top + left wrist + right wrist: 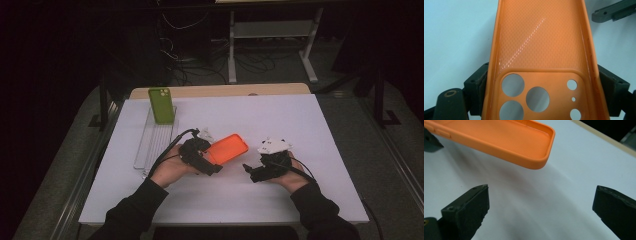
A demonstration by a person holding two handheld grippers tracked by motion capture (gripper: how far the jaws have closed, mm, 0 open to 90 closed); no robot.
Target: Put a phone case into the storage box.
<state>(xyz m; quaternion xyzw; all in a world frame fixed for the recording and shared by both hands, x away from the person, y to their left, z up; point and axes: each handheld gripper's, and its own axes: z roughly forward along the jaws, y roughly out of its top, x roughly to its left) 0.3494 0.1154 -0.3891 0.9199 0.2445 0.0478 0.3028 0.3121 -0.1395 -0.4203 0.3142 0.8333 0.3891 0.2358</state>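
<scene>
An orange phone case (227,148) hangs a little above the white table, hollow side up. My left gripper (212,160) is shut on its camera-cutout end. In the left gripper view the two black pads press the long sides of the orange case (541,50) beside the round holes, with my left gripper (544,90) at the bottom. My right gripper (251,173) stands open low over the table, just right of the case and apart from it. In the right gripper view the right gripper (544,210) has bare table between its wide jaws, and the orange case (506,140) floats ahead at upper left.
A green phone (161,105) stands upright at the far end of a clear ribbed tray (150,145) on the left of the white tabletop (280,115). A wooden edge (225,90) runs along the back. Dark floor with cables and a frame lies beyond.
</scene>
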